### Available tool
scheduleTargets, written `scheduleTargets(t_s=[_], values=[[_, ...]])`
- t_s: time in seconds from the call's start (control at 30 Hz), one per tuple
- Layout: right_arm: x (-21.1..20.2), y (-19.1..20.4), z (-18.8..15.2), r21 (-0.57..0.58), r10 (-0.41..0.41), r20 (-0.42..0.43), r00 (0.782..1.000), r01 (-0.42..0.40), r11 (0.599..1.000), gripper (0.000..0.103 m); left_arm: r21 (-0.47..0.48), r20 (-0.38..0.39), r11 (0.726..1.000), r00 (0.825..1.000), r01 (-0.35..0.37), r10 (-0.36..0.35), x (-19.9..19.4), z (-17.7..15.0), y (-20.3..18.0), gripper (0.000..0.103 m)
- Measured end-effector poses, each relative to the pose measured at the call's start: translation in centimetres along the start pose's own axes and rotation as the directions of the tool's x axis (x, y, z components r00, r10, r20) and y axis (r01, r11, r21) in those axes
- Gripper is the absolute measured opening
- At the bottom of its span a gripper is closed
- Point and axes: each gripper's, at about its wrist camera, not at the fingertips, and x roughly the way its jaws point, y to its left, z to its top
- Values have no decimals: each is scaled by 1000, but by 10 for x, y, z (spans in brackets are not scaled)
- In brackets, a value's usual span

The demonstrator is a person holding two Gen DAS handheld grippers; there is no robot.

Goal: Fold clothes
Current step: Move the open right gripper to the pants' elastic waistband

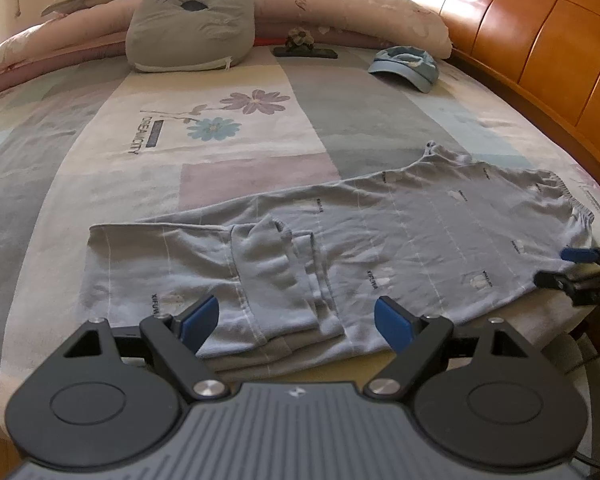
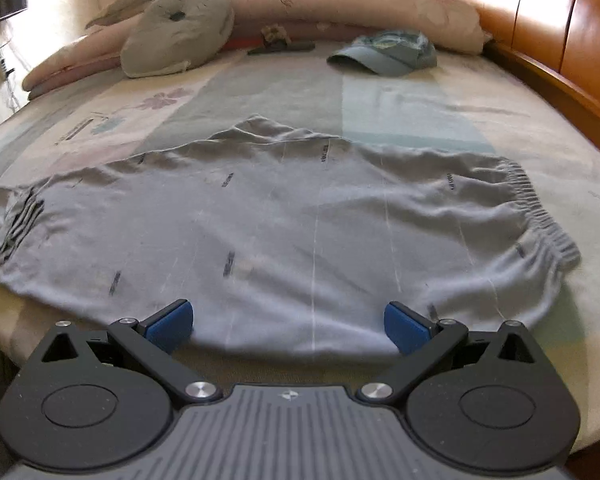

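A pair of light grey-blue cotton trousers (image 2: 300, 220) lies spread flat along the near edge of the bed with the patchwork floral sheet (image 1: 228, 128), filling the lower half of both frames. The left gripper (image 1: 296, 318) hovers with jaws released over the folded leg ends. The right gripper (image 2: 288, 322) hangs with jaws spread wide, grasping nothing, at the hem near the elastic waistband. A blue cap (image 1: 406, 66) sits upper right.
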Motion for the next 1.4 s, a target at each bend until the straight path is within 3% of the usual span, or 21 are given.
scheduleTargets(t_s=[0.17, 0.27, 0.4, 0.57, 0.67, 0.77, 0.83, 1.0, 1.13, 1.23, 1.33, 1.4], values=[[-26, -27, 1, 125, 41, 67, 997, -49, 991, 103, 0, 9, 1000, 1000, 8, -8, 0, 2, -1, 85], [-44, -65, 1, 284, 53, 154, 987, -96, 954, 103, 8, 11, 1000, 1000, 21, -21, 1, 3, -5, 85], [-60, -125, -5, 502, 56, 241, 969, -173, 847, 103, 23, -2, 999, 1000, 23, -23, 5, 5, -10, 85], [-50, -183, -14, 678, 100, 277, 956, -268, 684, 103, 47, -16, 999, 1000, 23, -22, 9, 9, -18, 85], [-52, -195, -17, 705, 137, 354, 925, -360, 611, 103, 62, -16, 998, 1000, 24, -23, 8, 12, -23, 85], [-53, -198, -14, 689, 197, 432, 880, -463, 557, 103, 82, -26, 996, 999, 21, -19, 11, 16, -30, 85], [-46, -197, -8, 680, 225, 429, 875, -477, 558, 103, 97, -30, 995, 999, 23, -21, 12, 18, -37, 85], [-10, -192, 13, 669, 183, 287, 940, -333, 665, 103, 128, -26, 991, 999, 33, -30, 12, 22, -51, 85], [-4, -191, 26, 645, 185, 259, 948, -312, 698, 103, 144, -22, 989, 999, 32, -29, 11, 24, -58, 85], [-16, -182, 43, 589, 186, 264, 947, -310, 746, 103, 148, -26, 989, 999, 25, -22, 12, 26, -60, 85], [-8, -182, 62, 570, 221, 305, 926, -363, 737, 103, 156, -28, 987, 999, 23, -19, 14, 29, -64, 85], [6, -182, 72, 577, 227, 297, 927, -364, 731, 103, 166, -28, 986, 999, 30, -25, 14, 29, -66, 85]])
